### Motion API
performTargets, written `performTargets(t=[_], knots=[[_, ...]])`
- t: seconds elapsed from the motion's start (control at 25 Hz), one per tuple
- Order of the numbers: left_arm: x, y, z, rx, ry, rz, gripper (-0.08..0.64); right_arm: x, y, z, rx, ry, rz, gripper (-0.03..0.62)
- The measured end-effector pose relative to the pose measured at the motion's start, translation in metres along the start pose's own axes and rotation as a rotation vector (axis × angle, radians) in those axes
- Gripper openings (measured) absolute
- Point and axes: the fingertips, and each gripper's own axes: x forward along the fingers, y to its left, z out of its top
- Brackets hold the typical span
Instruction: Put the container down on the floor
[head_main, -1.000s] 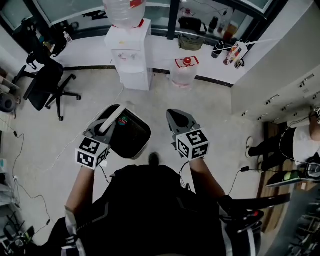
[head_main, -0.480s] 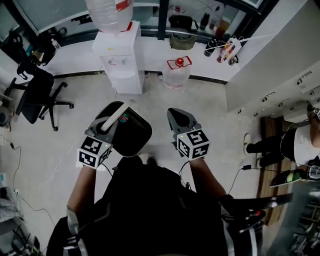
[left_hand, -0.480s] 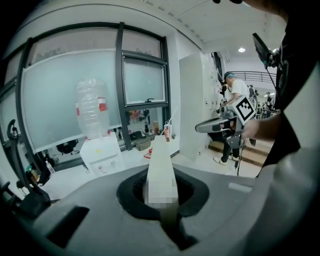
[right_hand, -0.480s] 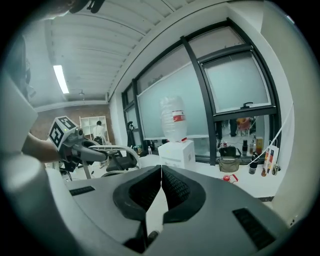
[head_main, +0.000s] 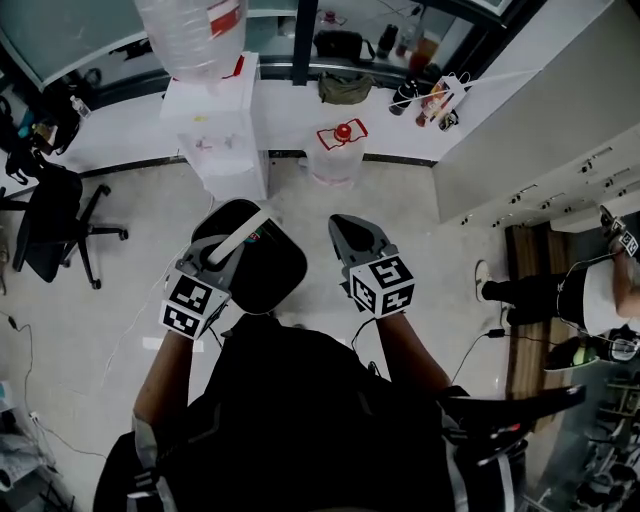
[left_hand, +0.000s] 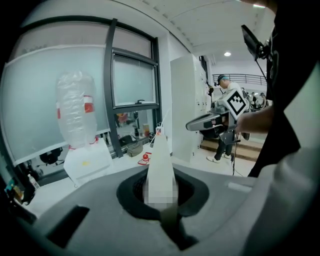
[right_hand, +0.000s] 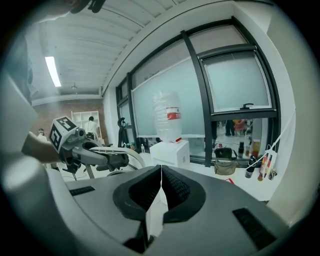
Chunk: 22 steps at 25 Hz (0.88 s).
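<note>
Carried nearer the dispenser (head_main: 222, 140), the container (head_main: 270, 270) hangs from the left tongs (head_main: 218, 258).

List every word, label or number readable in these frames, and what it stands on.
None can be read.
Red label on the water bottle: too blurred.
Coloured sticker on the container: too small.
Left marker cube and right marker cube: square patterns only, no letters.

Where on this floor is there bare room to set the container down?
Bare floor lies between the water jug, the white wall and the right gripper. Another patch lies between the office chair and the dispenser. Crowded: lower right, around a standing person.
</note>
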Motion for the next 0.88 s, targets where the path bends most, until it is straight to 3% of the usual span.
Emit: performTargets(t=[0.88], knots=[[0.095, 0.100, -0.005, 0.109, 0.028, -0.236, 0.015, 0.106, -0.036, 0.020, -0.005, 0.104, -0.098, 0.009]])
